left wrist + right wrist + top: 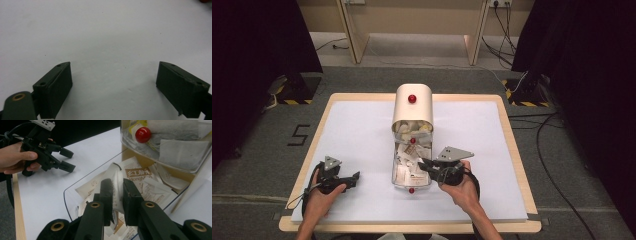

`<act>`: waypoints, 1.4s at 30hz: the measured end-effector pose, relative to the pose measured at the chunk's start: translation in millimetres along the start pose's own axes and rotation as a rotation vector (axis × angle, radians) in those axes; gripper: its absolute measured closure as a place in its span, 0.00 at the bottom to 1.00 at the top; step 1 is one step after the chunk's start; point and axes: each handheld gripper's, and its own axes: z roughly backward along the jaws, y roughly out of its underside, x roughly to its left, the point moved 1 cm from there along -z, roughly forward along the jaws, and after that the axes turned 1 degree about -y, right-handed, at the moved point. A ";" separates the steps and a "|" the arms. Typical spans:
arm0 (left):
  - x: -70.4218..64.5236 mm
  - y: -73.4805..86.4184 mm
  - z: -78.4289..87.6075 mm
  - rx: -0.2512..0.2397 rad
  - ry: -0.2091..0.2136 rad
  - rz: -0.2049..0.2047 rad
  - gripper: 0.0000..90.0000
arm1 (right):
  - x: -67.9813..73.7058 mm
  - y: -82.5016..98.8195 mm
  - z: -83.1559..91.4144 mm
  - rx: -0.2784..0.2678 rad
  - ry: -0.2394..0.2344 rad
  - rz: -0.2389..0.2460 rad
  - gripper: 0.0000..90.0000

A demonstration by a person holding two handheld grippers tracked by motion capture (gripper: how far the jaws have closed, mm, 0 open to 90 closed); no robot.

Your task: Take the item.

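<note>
A: Start at your right tongs. What do the jaws hold?

B: My right tongs (117, 195) are closed on a white tea bag (117, 185); the two black jaws press it from either side. The bag stands upright between them, above the clear tray (75, 185) of a tea box (412, 107).

A: And where does that tray lie?

B: It is drawn out of the cream box toward me, at the middle of the white table (362, 125). Paper packets (140, 176) lie flat in it, one printed in brown. A second clear tray (165, 157) with a red knob (143, 134) sits above, holding more white bags.

A: The left tongs?

B: My left tongs (113, 85) stand wide open with nothing between the jaws, over bare table. In the high view they rest at the near left (347, 181), well apart from the box, in my left hand (319, 197).
</note>
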 end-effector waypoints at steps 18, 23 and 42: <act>-0.1 0.0 0.0 0.000 0.000 0.002 0.14 | -14.5 -5.7 18.1 -0.043 0.033 -0.035 0.89; -0.1 0.0 0.0 0.000 0.000 0.002 0.14 | -18.2 -6.3 21.8 -0.051 0.041 -0.043 0.89; 0.1 0.0 0.0 0.000 0.001 0.000 0.14 | -32.5 -6.2 35.5 -0.081 0.084 -0.074 0.89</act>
